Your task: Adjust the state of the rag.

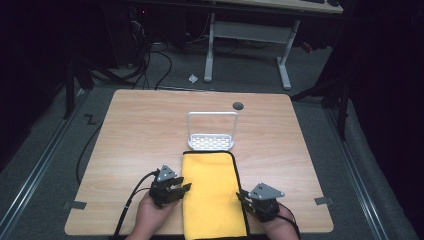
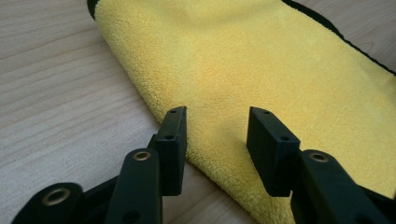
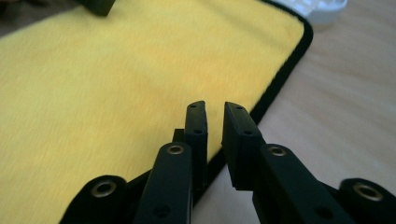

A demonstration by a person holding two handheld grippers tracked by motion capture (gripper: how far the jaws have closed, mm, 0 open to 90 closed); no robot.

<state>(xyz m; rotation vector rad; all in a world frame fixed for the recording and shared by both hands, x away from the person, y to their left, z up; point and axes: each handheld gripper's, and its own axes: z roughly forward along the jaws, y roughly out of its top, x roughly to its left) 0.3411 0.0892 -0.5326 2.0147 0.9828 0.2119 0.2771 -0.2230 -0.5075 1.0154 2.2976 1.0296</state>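
A yellow towel [image 1: 210,195] with black trim lies folded lengthways on the wooden table [image 1: 145,130], reaching the front edge. My left gripper [image 1: 186,189] sits at its left folded edge. In the left gripper view this gripper [image 2: 217,116] stands open, with the fluffy towel [image 2: 243,60] under and between its jaws but not pinched. My right gripper [image 1: 241,195] is at the towel's right trimmed edge. Seen from the right gripper view, its jaws [image 3: 215,108] stand a narrow gap apart just above the black trim of the towel [image 3: 116,70], pressing on nothing.
A white wire-handled rack [image 1: 211,131] stands just beyond the towel's far end; its corner [image 3: 322,9] is in the right gripper view. A grey cable cap [image 1: 238,106] sits near the far edge. Tape marks [image 1: 74,204] are at the front corners.
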